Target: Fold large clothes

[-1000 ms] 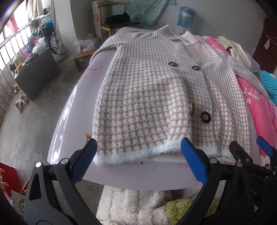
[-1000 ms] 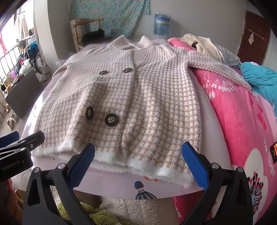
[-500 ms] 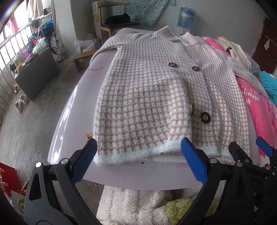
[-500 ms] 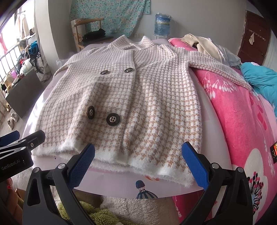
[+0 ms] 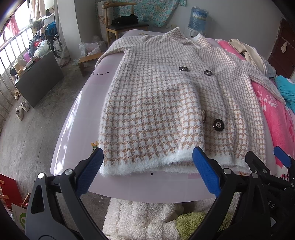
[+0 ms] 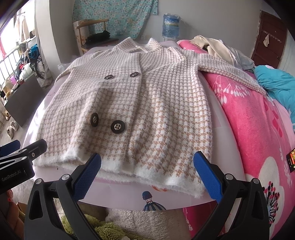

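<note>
A beige-and-white houndstooth cardigan (image 5: 166, 103) with dark round buttons lies spread flat, front up, on a pale lilac table (image 5: 73, 129), collar far, fluffy white hem nearest. It also shows in the right wrist view (image 6: 147, 103). My left gripper (image 5: 147, 166) is open and empty, just short of the hem's left part. My right gripper (image 6: 147, 166) is open and empty, just short of the hem's right part. The right sleeve (image 6: 230, 73) stretches onto the pink blanket. Each gripper shows at the other view's edge.
A pink flowered blanket (image 6: 258, 129) lies right of the table, with a beige garment (image 6: 212, 46) and teal cloth (image 6: 276, 83) at its far end. Fluffy white and green fabric (image 5: 147, 221) sits below the table's near edge. A chair (image 5: 125, 24) and water bottle (image 5: 198, 17) stand behind.
Both grippers have edged slightly closer to the hem; the cardigan has not moved.
</note>
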`<state>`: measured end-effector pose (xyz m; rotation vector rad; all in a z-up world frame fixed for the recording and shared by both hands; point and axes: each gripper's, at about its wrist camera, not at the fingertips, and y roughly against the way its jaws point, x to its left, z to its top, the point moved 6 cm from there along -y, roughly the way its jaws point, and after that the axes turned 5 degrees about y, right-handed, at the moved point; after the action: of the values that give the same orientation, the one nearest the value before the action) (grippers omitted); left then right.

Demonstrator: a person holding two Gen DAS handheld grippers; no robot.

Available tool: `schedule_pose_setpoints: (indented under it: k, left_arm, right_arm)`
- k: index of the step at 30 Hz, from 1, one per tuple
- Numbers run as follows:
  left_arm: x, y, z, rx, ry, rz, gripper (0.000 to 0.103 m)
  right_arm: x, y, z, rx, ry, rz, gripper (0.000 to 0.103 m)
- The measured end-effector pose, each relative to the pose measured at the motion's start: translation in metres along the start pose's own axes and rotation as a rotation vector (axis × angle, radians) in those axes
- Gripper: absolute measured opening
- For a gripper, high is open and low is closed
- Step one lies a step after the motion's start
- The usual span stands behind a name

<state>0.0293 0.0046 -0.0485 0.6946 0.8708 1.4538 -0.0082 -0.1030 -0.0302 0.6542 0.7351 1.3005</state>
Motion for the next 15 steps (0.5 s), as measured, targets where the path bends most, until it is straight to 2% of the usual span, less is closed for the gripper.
schedule_pose_setpoints:
  k: [15]
  left_arm:
    - [-0.0002, -0.0014, 0.0002, -0.001, 0.001, 0.009, 0.093]
  right_arm:
    - [-0.0006, -0.0009, 0.0004, 0.001, 0.007, -0.002, 0.098]
